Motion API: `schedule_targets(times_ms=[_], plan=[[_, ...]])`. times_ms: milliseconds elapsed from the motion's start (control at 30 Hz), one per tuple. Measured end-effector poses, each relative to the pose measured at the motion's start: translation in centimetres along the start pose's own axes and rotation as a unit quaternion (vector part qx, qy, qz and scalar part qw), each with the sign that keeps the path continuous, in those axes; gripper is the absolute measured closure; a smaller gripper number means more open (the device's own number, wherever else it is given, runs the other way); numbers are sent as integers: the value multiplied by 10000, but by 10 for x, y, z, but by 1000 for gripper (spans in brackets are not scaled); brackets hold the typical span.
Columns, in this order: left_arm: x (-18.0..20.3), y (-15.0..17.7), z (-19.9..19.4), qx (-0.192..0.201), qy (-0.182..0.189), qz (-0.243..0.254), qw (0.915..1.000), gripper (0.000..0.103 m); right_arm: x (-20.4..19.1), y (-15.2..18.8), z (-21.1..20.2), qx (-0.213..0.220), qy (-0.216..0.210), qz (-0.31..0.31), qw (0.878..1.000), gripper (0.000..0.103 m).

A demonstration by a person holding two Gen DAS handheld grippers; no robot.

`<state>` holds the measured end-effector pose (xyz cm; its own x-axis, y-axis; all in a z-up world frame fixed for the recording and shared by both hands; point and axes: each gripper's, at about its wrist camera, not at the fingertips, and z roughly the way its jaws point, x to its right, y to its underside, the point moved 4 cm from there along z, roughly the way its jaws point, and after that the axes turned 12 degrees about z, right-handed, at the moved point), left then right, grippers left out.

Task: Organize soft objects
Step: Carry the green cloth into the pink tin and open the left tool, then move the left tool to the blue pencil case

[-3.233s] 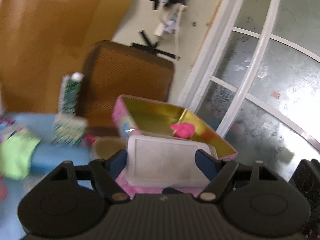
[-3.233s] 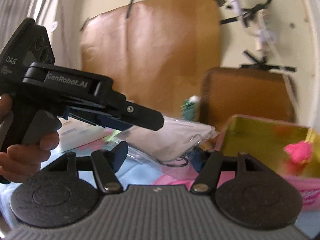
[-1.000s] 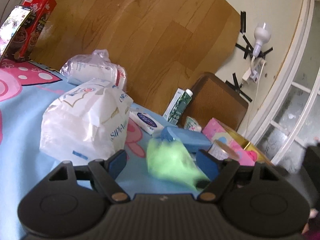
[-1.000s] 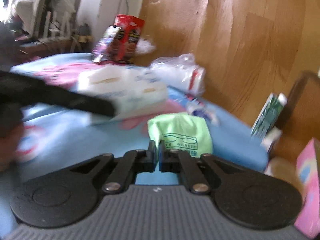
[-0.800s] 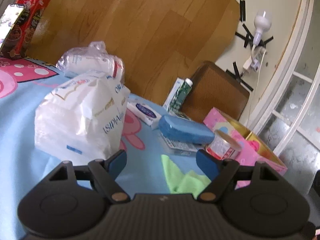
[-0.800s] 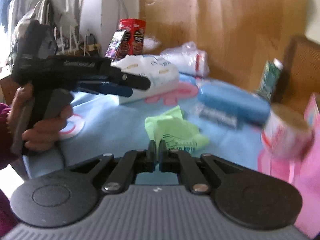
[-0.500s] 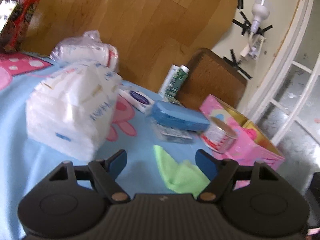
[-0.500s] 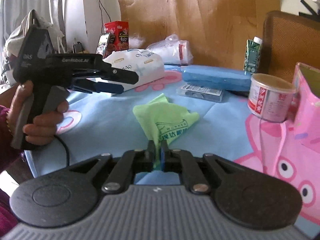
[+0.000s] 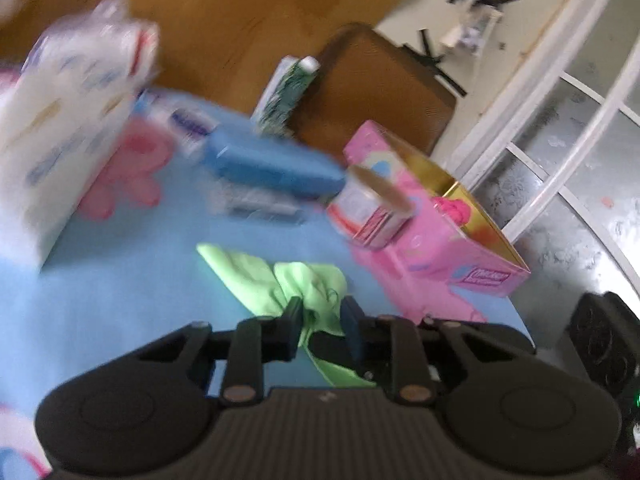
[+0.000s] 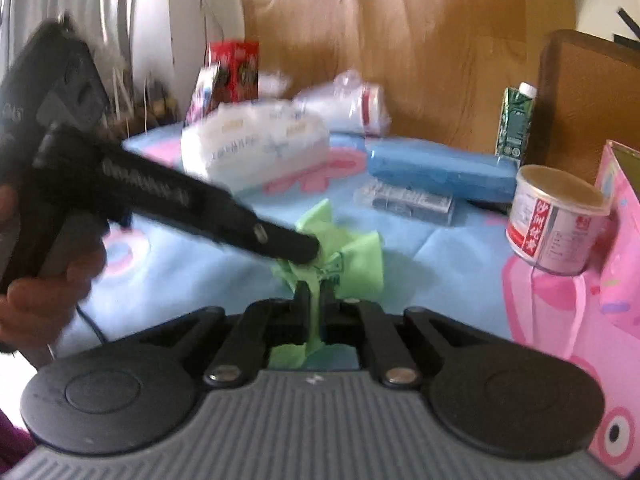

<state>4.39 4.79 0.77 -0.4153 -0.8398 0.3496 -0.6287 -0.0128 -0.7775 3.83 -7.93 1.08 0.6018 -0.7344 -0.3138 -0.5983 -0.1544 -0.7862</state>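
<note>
Two handheld grippers meet over a green cloth (image 9: 280, 284) lying on a blue tablecloth (image 9: 120, 280) with pink cartoon prints.

From the left wrist view, the left gripper (image 9: 320, 320) has its fingers drawn close with a narrow gap between them, and a bunched fold of the cloth sits in that gap. The view is blurred, so a firm pinch cannot be told for sure, though the cloth rises between the fingers.

From the right wrist view, the right gripper (image 10: 316, 300) has its fingers pressed nearly together on a thin strip of the cloth (image 10: 352, 264), which hangs down between them. The left gripper (image 10: 308, 252) reaches in from the left side, its tip touching the raised cloth, held by a hand (image 10: 48, 276).

Beyond the cloth lie a blue case (image 10: 440, 168), a flat packet (image 10: 404, 200) just in front of it, a white tissue pack (image 10: 256, 144), and a clear bag (image 10: 348, 108). A tin (image 10: 556, 220) stands against a pink box (image 9: 440, 232), which is open, gold inside, and holds something pink (image 9: 452, 208). A green carton (image 10: 516, 124) stands behind, near a brown chair (image 9: 372, 92).
</note>
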Motion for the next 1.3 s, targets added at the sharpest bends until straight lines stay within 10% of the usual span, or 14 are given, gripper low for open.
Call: schedule_targets(times_ms=[300, 567, 633, 767, 933, 1067, 1300], plan=[[96, -84, 52, 361, 586, 1278, 9894, 82, 45, -31, -64, 1671, 970, 66, 9811, 96], [156, -116, 128, 175, 694, 1647, 9837, 76, 143, -54, -109, 2278, 2148, 769, 9466, 95], [152, -111, 133, 79, 679, 1513, 9861, 76, 167, -58, -102, 2193, 2532, 910, 9378, 91], [130, -95, 112, 86, 568, 1442, 9879, 73, 203, -53, -104, 2015, 2901, 1433, 9245, 43], [68, -68, 61, 221, 275, 1185, 9923, 69, 196, -42, -128, 2586, 2973, 1670, 9038, 36], [5, -39, 25, 245, -449, 744, 9959, 69, 169, -48, -127, 2776, 2539, 1391, 9160, 36], [-71, -3, -10, 354, -1326, 15, 9905, 69, 94, -79, -63, 1902, 1176, 607, 9728, 37]])
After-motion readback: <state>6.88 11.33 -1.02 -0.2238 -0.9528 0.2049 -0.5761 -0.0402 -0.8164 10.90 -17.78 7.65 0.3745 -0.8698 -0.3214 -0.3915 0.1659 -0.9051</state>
